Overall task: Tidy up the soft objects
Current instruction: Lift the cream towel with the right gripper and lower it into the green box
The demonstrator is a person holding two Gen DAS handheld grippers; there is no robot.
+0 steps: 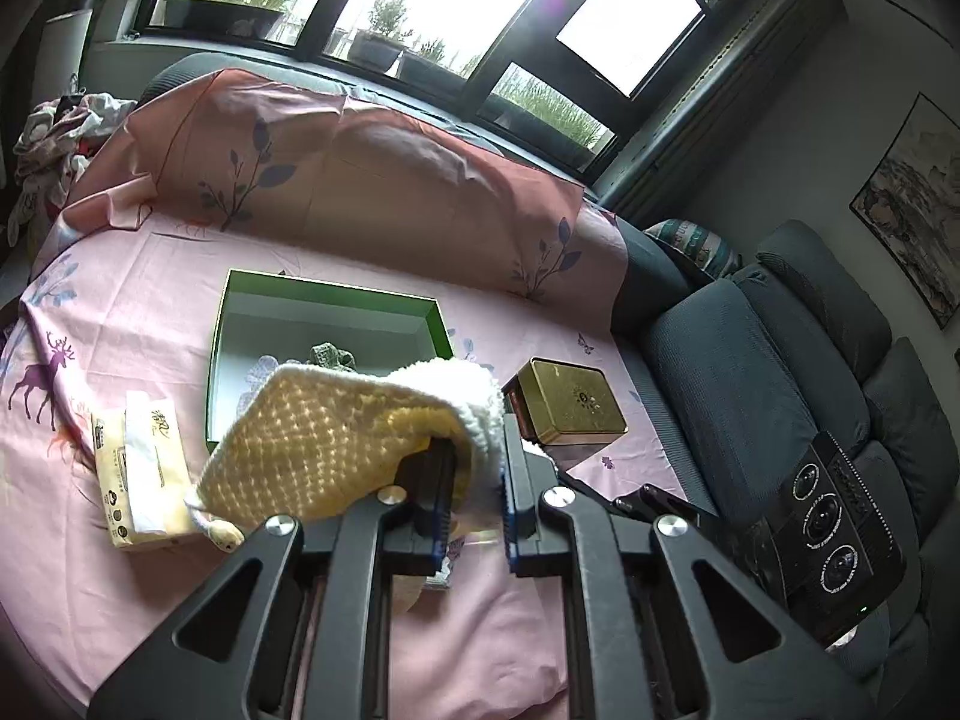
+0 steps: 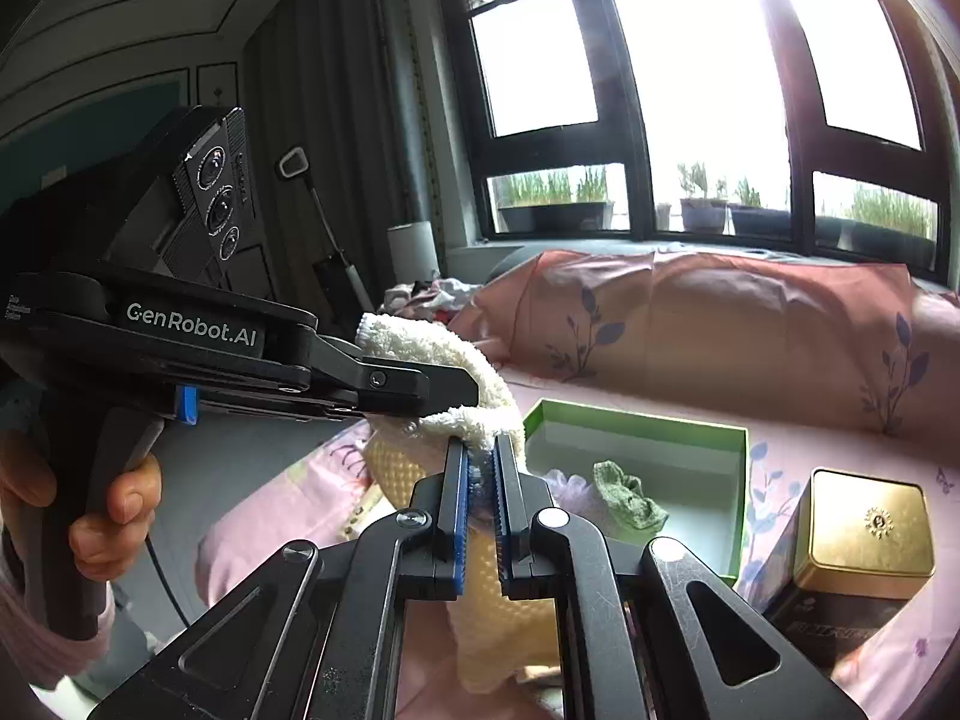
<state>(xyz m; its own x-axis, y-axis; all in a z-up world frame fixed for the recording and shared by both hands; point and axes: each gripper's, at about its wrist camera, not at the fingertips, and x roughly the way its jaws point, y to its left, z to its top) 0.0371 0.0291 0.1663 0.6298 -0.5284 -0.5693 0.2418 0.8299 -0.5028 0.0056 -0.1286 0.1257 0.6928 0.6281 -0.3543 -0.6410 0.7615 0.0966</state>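
Note:
A yellow knitted piece (image 1: 312, 438) with a white fluffy edge (image 1: 456, 384) hangs in the air above the pink bedsheet. My left gripper (image 1: 477, 474) is shut on that white edge, and a drawstring with a bead (image 1: 222, 534) dangles from the lower left corner. In the right wrist view my right gripper (image 2: 480, 468) is shut on the same white edge (image 2: 432, 354), with the yellow knit (image 2: 498, 600) sagging below. The left gripper (image 2: 456, 390) grips it just beside, held by a hand (image 2: 114, 510). The right gripper's camera housing (image 1: 840, 516) shows at the right.
An open green box (image 1: 240, 312) (image 2: 636, 426) lies on the sheet with a green knitted item (image 2: 630, 498) and a pale one inside. A gold tin (image 1: 564, 402) (image 2: 864, 522) stands to its right, a tissue pack (image 1: 135, 468) to its left. A grey sofa (image 1: 750, 348) borders the right.

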